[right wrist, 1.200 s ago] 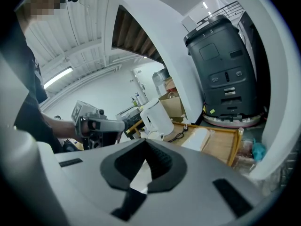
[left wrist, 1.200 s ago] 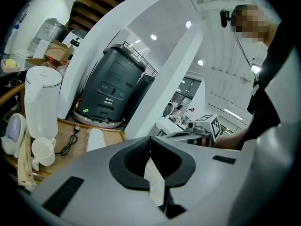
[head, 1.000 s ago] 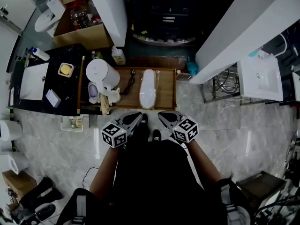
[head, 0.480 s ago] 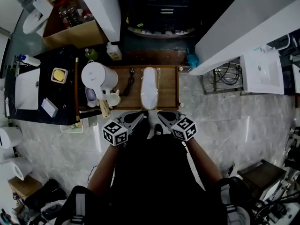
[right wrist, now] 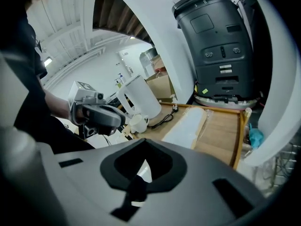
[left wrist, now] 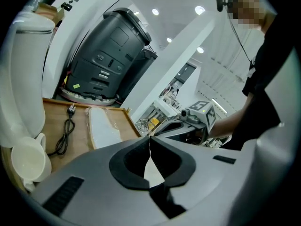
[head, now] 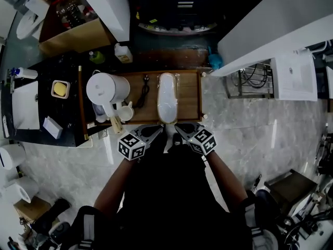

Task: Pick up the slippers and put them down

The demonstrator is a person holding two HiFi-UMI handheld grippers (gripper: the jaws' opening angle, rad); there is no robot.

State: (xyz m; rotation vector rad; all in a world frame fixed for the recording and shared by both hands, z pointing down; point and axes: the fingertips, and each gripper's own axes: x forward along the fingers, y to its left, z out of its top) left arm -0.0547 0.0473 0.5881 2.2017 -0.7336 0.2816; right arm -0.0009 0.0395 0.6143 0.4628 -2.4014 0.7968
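Now left gripper (head: 157, 132) and right gripper (head: 178, 128), jaws pressed together and empty, have drawn up to the wooden tray (head: 189, 104). Wrapped slippers (head: 167, 97) lie mid-frame, untouched. Jaws likely need opening first.

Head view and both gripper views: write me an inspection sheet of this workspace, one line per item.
Surface: wooden tray, bare wood right of the slippers.
Job's things: slippers, white, in clear wrap, lying along the tray's middle, not held.
Clutter: white kettle and cup at the tray's left end.
Tongs: left tongs and right tongs both shut, empty, near the tray's near edge.
Cables: black power cord between kettle and slippers.
Surroundings: marble floor; black machine beyond the tray.
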